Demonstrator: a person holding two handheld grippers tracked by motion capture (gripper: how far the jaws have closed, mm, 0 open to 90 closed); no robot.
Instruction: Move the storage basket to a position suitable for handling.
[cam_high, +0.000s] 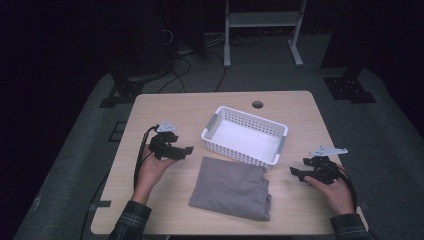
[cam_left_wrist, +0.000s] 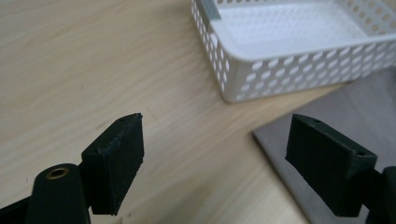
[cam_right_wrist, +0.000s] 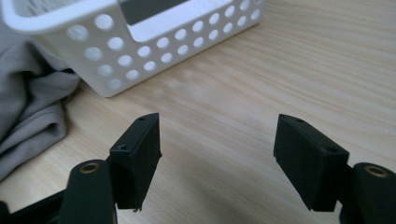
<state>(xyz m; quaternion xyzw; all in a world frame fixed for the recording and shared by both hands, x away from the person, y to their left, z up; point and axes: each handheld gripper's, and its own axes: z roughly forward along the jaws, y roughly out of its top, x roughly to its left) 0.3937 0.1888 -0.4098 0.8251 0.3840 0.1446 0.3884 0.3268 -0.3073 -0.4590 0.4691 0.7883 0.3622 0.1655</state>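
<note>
At the left of the wooden table (cam_high: 165, 107), the left gripper (cam_high: 186, 150) rests in the person's left hand (cam_high: 150, 170), pointing toward the middle; its jaws stand wide apart with nothing between them, over bare wood just beside the cloth's left edge. In the middle, close to the near edge, lies the folded grey cloth (cam_high: 231, 188), flat on the tabletop, untouched by either gripper. Just behind it, with its front wall touching or almost touching the cloth, sits the white perforated basket (cam_high: 210, 131), set at a slight angle. At the right, the right gripper (cam_high: 296, 172) sits in the right hand (cam_high: 337, 192), aimed leftward at the cloth's right edge, near it but apart; its jaws are likewise spread, gripping nothing.
</note>
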